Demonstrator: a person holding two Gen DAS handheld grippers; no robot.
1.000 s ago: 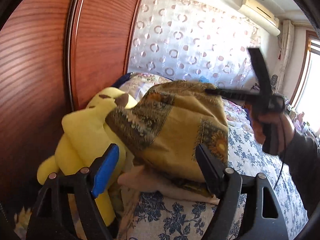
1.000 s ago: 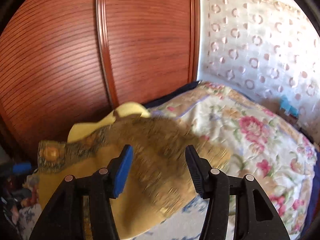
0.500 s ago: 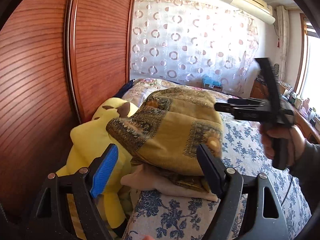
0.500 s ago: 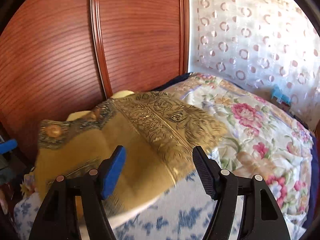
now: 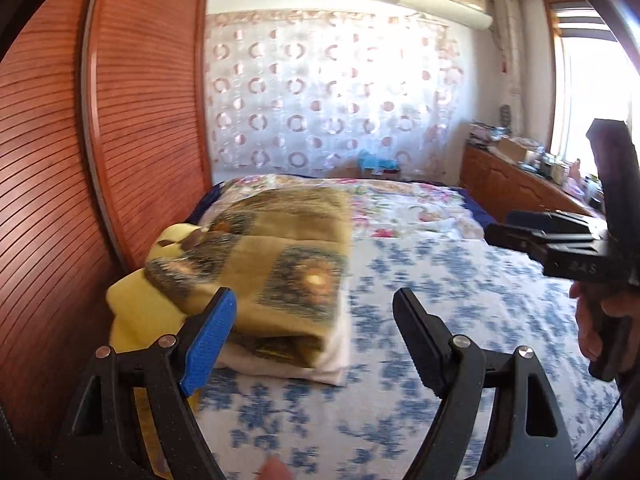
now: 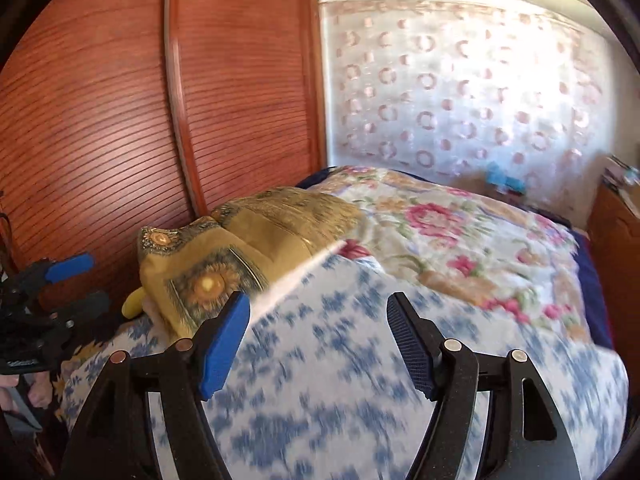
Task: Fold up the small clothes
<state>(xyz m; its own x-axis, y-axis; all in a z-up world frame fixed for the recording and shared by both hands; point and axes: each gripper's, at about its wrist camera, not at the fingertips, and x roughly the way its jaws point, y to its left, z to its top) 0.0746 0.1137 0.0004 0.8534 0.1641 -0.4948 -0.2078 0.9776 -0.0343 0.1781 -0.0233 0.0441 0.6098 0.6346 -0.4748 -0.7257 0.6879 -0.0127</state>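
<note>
Two views. Left wrist: left gripper (image 5: 312,332) wide open, empty; folded mustard cloth (image 5: 272,264) stacked on a yellow plush toy (image 5: 132,304) at the bed's (image 5: 440,320) wardrobe side. Right wrist: right gripper (image 6: 318,340) opening, empty. Fold apparently finished; next garment needed, none visible. Motion blur hides detail

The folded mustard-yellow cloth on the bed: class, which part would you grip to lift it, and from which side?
Grip the folded mustard-yellow cloth at its near, thick folded edge, probably coming in low from the open bed side. The layers stack there, and a yellow plush toy and the wooden wardrobe crowd its other side.
</note>
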